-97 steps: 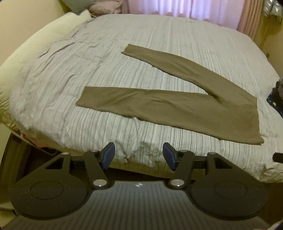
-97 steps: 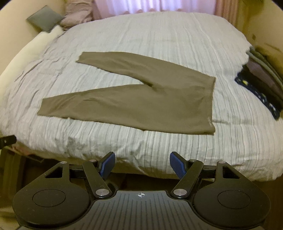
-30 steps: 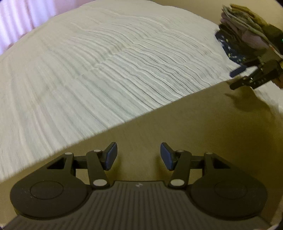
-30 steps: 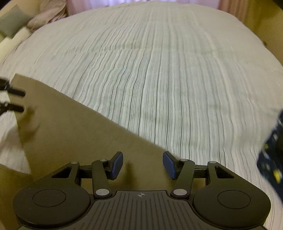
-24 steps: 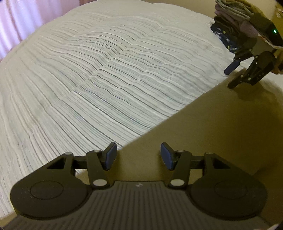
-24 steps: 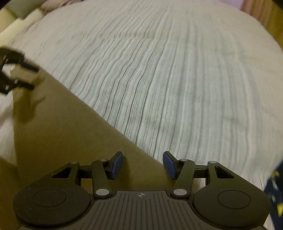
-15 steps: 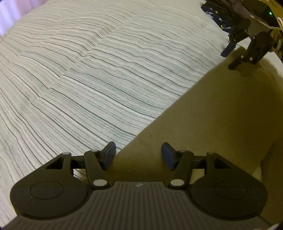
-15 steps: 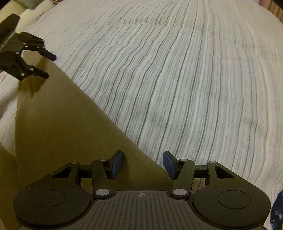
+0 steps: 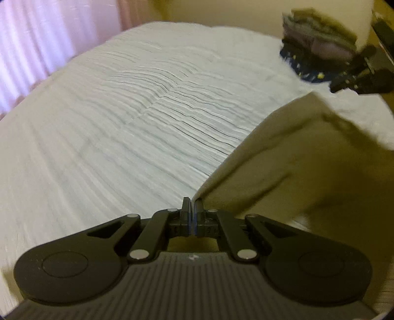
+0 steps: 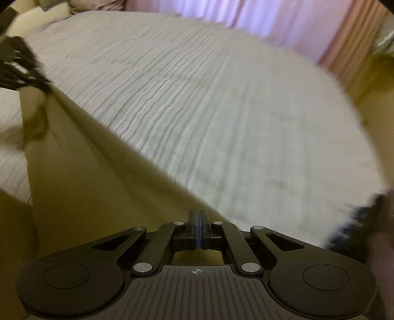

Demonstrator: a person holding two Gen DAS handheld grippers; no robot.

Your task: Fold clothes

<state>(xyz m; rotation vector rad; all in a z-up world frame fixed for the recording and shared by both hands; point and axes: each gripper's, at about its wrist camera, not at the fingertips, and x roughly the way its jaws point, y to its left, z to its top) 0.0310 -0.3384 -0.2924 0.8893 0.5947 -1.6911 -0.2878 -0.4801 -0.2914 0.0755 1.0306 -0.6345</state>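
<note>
My left gripper [image 9: 191, 205] is clenched on the olive-brown trousers [image 9: 283, 162], its two blue-lined fingers pressed together with a corner of the fabric's edge caught between them. From that pinch the cloth edge runs up and to the right across the left wrist view toward my right gripper [image 9: 354, 78], which shows dark and blurred near the top right corner, sitting at the far corner of that edge. In the right wrist view my right gripper [image 10: 197, 221] is likewise clamped on the trousers [image 10: 81, 177], fingers together on the edge, and the taut fabric edge runs up and left to the left gripper [image 10: 27, 66], a smeared dark shape at the upper left. The trousers are held along one edge between the two grippers over the striped grey bedspread [image 9: 118, 128], with the rest of the cloth falling toward me. A pile of folded clothes [image 9: 320, 46] sits on the bed beyond the right gripper. Pink curtains [image 10: 258, 17] hang behind the bed. Both views are motion-blurred.
</note>
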